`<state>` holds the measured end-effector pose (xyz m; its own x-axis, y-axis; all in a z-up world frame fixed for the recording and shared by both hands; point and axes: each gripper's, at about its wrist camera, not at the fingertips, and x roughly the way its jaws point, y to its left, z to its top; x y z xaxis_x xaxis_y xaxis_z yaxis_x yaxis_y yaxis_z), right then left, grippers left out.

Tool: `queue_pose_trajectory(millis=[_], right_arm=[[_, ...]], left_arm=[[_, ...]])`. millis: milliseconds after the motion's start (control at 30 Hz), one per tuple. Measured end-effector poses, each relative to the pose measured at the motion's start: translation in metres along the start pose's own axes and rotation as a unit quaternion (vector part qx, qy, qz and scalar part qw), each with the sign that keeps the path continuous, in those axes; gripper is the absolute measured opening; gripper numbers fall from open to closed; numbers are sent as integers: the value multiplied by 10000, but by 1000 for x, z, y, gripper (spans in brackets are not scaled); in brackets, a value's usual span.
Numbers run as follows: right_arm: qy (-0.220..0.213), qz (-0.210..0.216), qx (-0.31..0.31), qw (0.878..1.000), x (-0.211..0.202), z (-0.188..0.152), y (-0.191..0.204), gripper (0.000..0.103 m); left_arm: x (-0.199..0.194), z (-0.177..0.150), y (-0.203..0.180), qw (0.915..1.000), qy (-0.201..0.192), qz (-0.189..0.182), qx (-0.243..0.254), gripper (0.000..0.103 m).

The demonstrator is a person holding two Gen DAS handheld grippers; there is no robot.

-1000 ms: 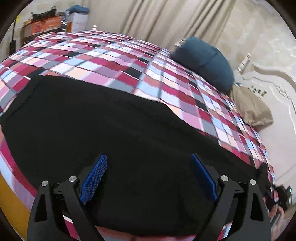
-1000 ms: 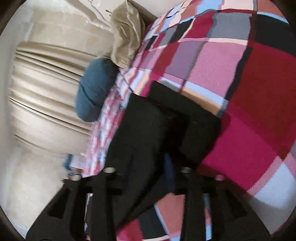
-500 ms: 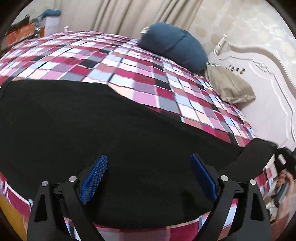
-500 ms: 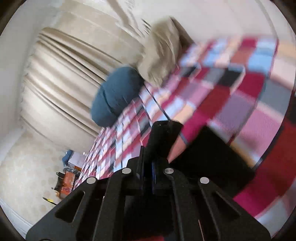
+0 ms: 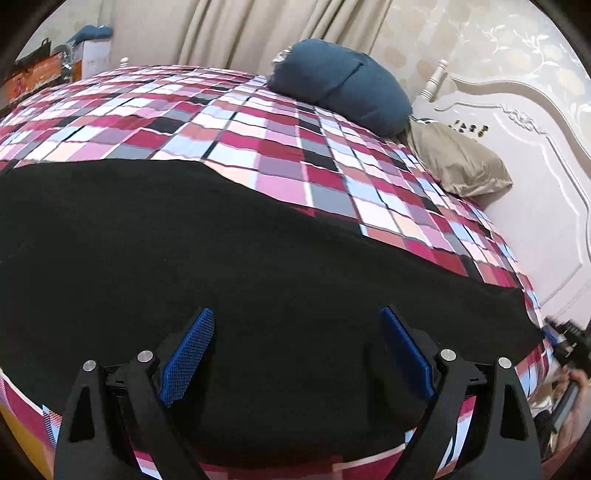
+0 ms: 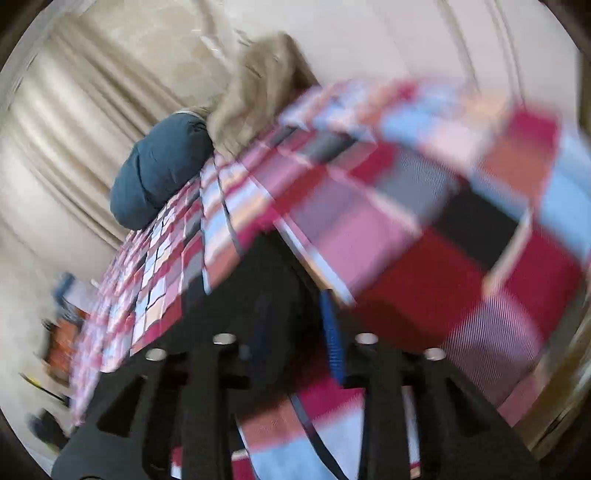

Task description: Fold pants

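Note:
Black pants (image 5: 229, 258) lie spread flat across the near side of a bed with a red, pink and white checked cover (image 5: 258, 133). My left gripper (image 5: 295, 347) hovers open just above the pants near the bed's front edge, holding nothing. In the blurred right wrist view, my right gripper (image 6: 291, 317) sits at the end of the pants (image 6: 273, 266) with its jaws parted and a blue pad (image 6: 330, 332) showing. The black cloth lies between and beyond the jaws. The right gripper also shows at the far right of the left wrist view (image 5: 565, 343).
A dark blue pillow (image 5: 343, 85) and a tan pillow (image 5: 458, 166) lie at the head of the bed by the white headboard (image 5: 524, 155). Curtains (image 5: 258, 33) hang behind. Boxes (image 5: 44, 70) stand at the far left.
The right gripper was shut on the end of the pants and lifted it; now its jaws have parted and the pants end lies flat. The left gripper stayed open and swung slightly right.

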<state>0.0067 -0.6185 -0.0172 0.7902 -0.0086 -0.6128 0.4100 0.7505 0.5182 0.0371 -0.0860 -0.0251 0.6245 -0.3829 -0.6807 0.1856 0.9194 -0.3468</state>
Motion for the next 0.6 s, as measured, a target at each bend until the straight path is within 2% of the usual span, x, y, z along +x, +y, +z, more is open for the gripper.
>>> queue_pose_trajectory(millis=[67, 133, 167, 233, 267, 300, 333, 400, 467, 500, 533, 600], right_arm=[[126, 398, -590, 9974, 10, 15, 36, 43], [801, 904, -1249, 9848, 40, 23, 78, 47], [1211, 1135, -1697, 9714, 62, 24, 104, 47], [1739, 1205, -2426, 9468, 92, 16, 145, 46], [2168, 1313, -2811, 9256, 116, 9, 168, 44], [2361, 1391, -2953, 9153, 124, 0, 181, 41], [2687, 1518, -3158, 8972, 142, -9, 200, 35], [3214, 1764, -3531, 8607, 166, -31, 229, 33], [3509, 1923, -3867, 8309, 173, -52, 252, 33], [3710, 1995, -4094, 8093, 181, -64, 265, 33], [3841, 2035, -4246, 7942, 188, -72, 275, 33], [3959, 2028, -4470, 7761, 188, -85, 286, 33]], left_arm=[[3, 0, 4, 9999, 63, -19, -93, 90], [4, 0, 4, 9999, 70, -37, -112, 90], [4, -1, 4, 9999, 56, -35, -90, 90], [5, -2, 3, 10000, 64, -30, -42, 90], [5, -3, 3, 10000, 79, -31, -30, 90], [5, -3, 3, 9999, 96, -32, -26, 90], [6, -3, 4, 9999, 115, -31, -30, 90], [6, -3, 5, 9999, 122, -44, -42, 90], [5, -3, 6, 9999, 118, -48, -53, 90], [5, -2, 7, 9999, 117, -46, -58, 90], [6, -2, 7, 9999, 121, -44, -58, 90], [6, -1, 8, 9999, 123, -43, -70, 90]])
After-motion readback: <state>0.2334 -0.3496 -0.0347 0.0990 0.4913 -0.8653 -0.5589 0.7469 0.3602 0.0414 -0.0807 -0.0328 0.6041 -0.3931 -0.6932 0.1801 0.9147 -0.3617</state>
